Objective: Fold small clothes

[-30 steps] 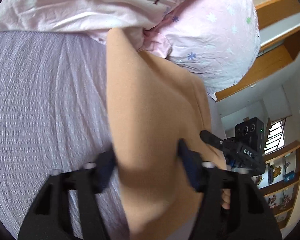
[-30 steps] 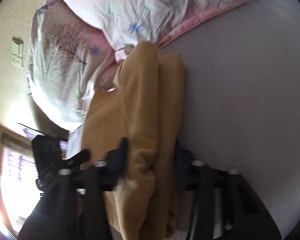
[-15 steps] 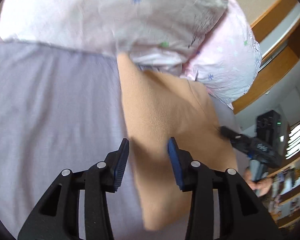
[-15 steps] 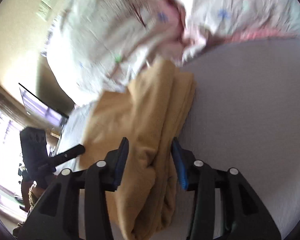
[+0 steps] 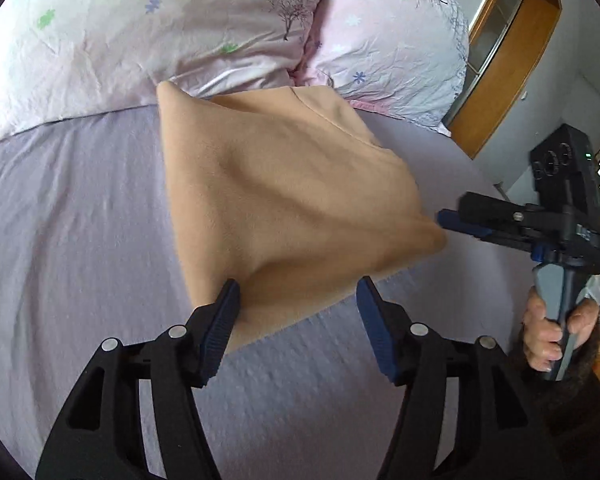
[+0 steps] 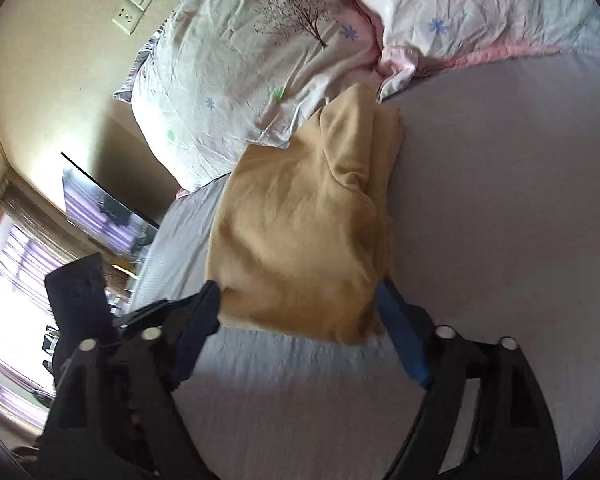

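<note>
**Both claws off the cloth, fold laid down**

A second ago my left claw was clamped around the tan garment; half a second ago it had spread and was backing off. Now it hangs wide open just short of the garment's near edge, its left pad touching or nearly touching the corner. The garment lies folded on the lilac bed sheet, its far end against the floral pillows.

My right claw has done the same: from straddling the thick folded edge it has drawn back, and its jaws stand spread at the garment's near corners, gripping nothing.

I judge this fold finished, with another fold or a new piece next.

I can read no writing; the lettering on the right claw's body is too blurred.
</note>
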A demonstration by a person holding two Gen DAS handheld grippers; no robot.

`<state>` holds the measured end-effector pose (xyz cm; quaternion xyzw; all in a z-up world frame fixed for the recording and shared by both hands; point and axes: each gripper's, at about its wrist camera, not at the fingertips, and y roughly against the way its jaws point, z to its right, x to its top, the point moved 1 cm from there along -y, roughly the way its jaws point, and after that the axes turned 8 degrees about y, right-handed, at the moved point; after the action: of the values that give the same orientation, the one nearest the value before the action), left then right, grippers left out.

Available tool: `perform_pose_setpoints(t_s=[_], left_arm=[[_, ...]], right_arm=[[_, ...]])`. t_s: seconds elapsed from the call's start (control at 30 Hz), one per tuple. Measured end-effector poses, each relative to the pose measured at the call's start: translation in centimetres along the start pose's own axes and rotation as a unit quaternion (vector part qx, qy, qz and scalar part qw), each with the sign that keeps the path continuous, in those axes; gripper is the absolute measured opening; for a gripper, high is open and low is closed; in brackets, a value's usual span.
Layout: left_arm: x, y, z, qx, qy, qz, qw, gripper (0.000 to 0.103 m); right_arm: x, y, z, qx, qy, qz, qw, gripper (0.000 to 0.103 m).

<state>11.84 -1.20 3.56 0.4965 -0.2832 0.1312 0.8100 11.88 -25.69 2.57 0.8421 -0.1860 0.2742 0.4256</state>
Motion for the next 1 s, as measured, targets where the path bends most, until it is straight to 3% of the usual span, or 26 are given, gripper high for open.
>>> perform_pose_setpoints(t_s=[0.03, 0.1, 0.23, 0.43, 0.87, 1.0], left_arm=[[-0.6, 0.6, 0.1, 0.030, -0.003, 0.011, 0.9995, 0.091], [-1.9, 1.5, -0.3, 0.095, -0.007, 0.034, 0.9948, 0.099], [-2.9, 0.8, -1.0, 0.120, 0.002, 0.018, 0.9926, 0.100], [-3.1, -0.8, -1.6, 0.163, -0.004, -0.001, 0.9866, 0.100], [-3.7, -1.1, -1.8, 0.180, -0.007, -0.009, 0.9835, 0.102], [-3.7, -1.0, -1.8, 0.180, -0.008, -0.008, 0.9835, 0.102]], right_arm=[[-0.5, 0.8, -0.4, -0.041, 0.016, 0.016, 0.999, 0.101], [-2.3, 2.0, -1.0, -0.079, 0.050, 0.020, 0.995, 0.101], [-4.5, 0.4, -1.7, -0.151, 0.090, -0.008, 0.984, 0.101], [-5.8, -3.7, -2.7, -0.197, 0.109, -0.055, 0.973, 0.101], [-6.8, -6.0, -4.3, -0.242, 0.149, -0.082, 0.955, 0.101], [-6.8, -6.1, -4.4, -0.244, 0.145, -0.084, 0.955, 0.101]])
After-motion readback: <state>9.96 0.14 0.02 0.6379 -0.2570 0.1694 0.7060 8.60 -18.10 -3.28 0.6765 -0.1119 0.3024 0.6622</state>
